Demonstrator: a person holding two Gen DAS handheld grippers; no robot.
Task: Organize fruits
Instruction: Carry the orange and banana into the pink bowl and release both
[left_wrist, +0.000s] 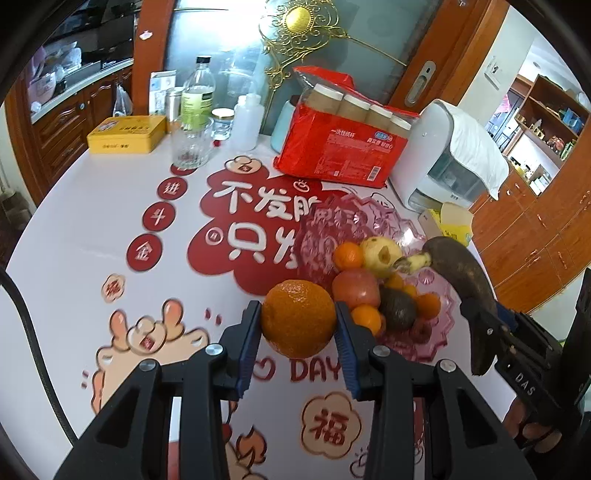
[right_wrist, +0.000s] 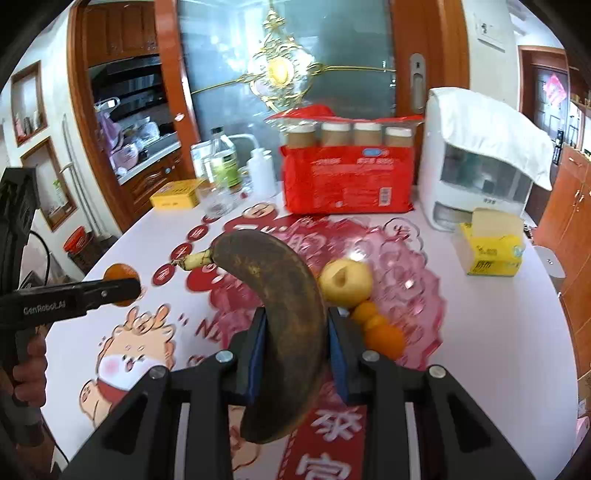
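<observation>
Our left hand-held gripper (left_wrist: 298, 325) clamps a round orange (left_wrist: 298, 317); our right hand-held gripper (right_wrist: 296, 350) clamps a blackened banana (right_wrist: 284, 317). The pink glass dish (left_wrist: 439, 332) holds a yellow apple (left_wrist: 380, 254), a red apple (left_wrist: 356, 288), a dark avocado (left_wrist: 398, 308) and small tangerines (left_wrist: 347, 254).

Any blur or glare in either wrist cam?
Left wrist: mostly sharp, orange crisp in the left tongs; strong fisheye bending. Right wrist: motion blur smears the tablecloth print and small oranges; banana fairly sharp; glare specks on the pink dish.
</observation>
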